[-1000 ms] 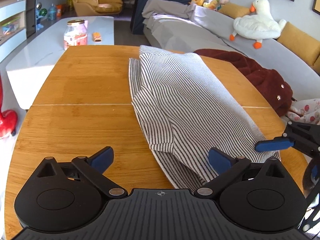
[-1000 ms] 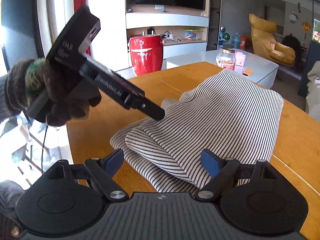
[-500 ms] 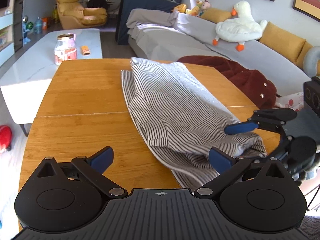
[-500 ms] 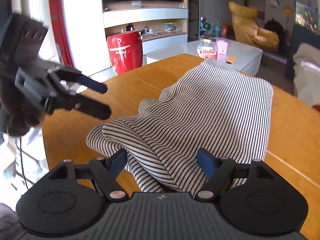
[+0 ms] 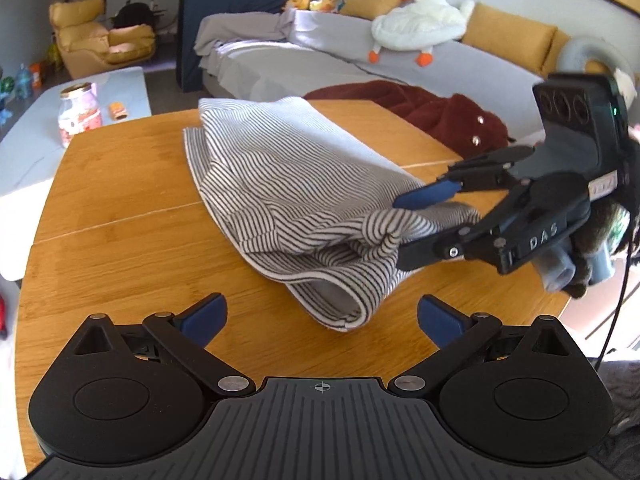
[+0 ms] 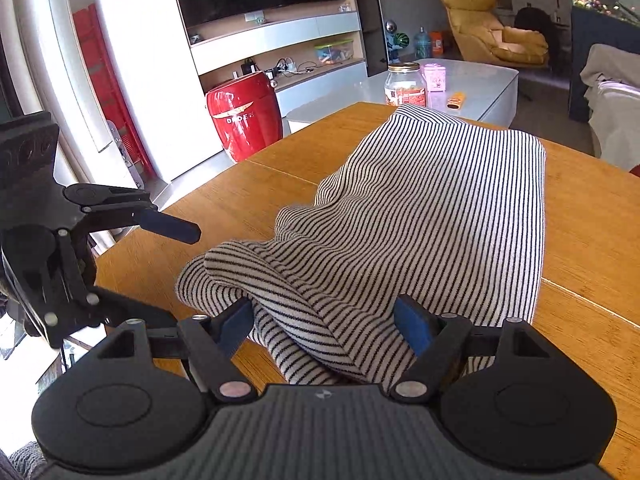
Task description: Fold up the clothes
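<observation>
A black-and-white striped garment [image 5: 280, 172] [image 6: 440, 208] lies folded lengthwise on the wooden table [image 5: 120, 208] [image 6: 592, 216]. My right gripper [image 6: 324, 322] [image 5: 400, 228] stands open around its bunched near corner, one finger above the cloth and one below. The upper layers rise in a hump between the pads. My left gripper [image 5: 320, 316] [image 6: 176, 272] is open beside it with nothing held. The garment's lowest rolled end reaches just to the mouth of the left gripper's gap.
A dark red fuzzy garment [image 5: 440, 116] hangs over the table's far right edge against the grey sofa [image 5: 320, 68]. A jar [image 5: 78, 114] stands on the white coffee table [image 5: 36, 140]. A red barrel stool [image 6: 244, 116] stands on the floor beyond the table.
My right gripper pushed forward onto the garment's corner, and the cloth bunched up between its fingers. My left gripper drew back off the cloth and turned toward the right gripper.
</observation>
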Demonstrator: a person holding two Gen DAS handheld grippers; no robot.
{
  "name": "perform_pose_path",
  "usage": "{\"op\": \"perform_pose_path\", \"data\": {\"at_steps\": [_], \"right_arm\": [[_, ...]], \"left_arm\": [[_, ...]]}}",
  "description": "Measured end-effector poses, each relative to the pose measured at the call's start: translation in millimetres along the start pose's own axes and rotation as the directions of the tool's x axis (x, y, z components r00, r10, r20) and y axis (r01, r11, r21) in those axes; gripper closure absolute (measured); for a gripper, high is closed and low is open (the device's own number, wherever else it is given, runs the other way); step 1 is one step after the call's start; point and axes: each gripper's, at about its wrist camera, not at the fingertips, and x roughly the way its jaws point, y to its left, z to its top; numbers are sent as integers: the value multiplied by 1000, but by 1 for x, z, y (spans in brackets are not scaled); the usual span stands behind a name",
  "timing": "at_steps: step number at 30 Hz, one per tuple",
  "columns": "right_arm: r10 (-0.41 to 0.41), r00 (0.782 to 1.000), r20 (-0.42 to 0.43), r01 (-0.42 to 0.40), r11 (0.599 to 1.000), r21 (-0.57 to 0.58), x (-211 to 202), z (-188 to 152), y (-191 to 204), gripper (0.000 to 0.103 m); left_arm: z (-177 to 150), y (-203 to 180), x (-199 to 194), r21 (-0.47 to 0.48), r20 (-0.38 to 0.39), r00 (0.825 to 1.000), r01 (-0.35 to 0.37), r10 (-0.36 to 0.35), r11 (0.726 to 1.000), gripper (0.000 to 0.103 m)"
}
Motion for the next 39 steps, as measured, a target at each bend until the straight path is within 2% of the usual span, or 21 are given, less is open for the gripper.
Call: {"op": "perform_pose_path", "data": {"at_steps": [3, 7, 9, 11, 17, 20, 21, 22, 24, 25, 26, 27, 31, 34, 37, 39], "right_arm": [[-13, 1000, 0, 13, 999, -40, -1, -2, 4, 25], [-74, 997, 1, 73, 983, -170, -6, -6, 24, 16], [-109, 994, 9, 108, 967, -229, -9, -11, 32, 8], [-134, 991, 5, 131, 954, -269, -8, -18, 35, 5], [-216, 976, 8, 202, 901, -383, -2, -34, 42, 5], [-276, 959, 62, 272, 841, -468, 7, -37, 46, 5], [-283, 957, 62, 278, 835, -475, 9, -36, 45, 5], [-290, 955, 63, 284, 830, -481, 10, -34, 43, 6], [-304, 951, 64, 295, 818, -493, 14, -32, 41, 25], [-311, 948, 65, 300, 812, -500, 15, -30, 40, 30], [-318, 946, 65, 306, 807, -506, 17, -29, 39, 45], [-324, 944, 66, 311, 801, -512, 19, -27, 38, 52], [-332, 942, 48, 305, 788, -535, 18, -26, 38, 63], [-307, 952, 3, 262, 809, -527, 10, -24, 39, 66], [-261, 963, -63, 189, 826, -532, -4, -21, 44, 68], [-225, 969, -106, 132, 824, -551, -18, -22, 51, 69]], "left_arm": [[-1, -12, 18, 77, -27, 996, -85, 87, 993, 0], [5, -12, 32, 55, -25, 990, -136, 137, 989, 0], [10, -7, 34, 8, -23, 992, -128, 128, 992, 0], [13, 0, 33, -47, -17, 995, -104, 103, 993, 0], [21, 13, 31, -176, 4, 999, -34, 36, 984, 0], [25, 14, 31, -202, 18, 1000, -11, 15, 979, 0], [26, 14, 31, -206, 21, 1000, -7, 11, 979, 0], [27, 13, 32, -209, 24, 1000, -2, 8, 978, 0], [28, 13, 32, -211, 30, 1000, 3, 3, 978, 0], [26, 13, 31, -212, 34, 999, 7, 0, 977, 0], [27, 13, 28, -210, 38, 999, 16, -8, 978, 0], [27, 14, 25, -208, 45, 999, 27, -18, 978, 0], [36, 31, -2, -233, 134, 989, 98, -68, 968, 0], [59, 40, -8, -221, 185, 982, 77, -35, 972, 0], [86, 37, 16, -152, 178, 983, 62, -34, 987, 0], [98, 35, 43, -127, 141, 989, 62, -44, 990, 0]]}}
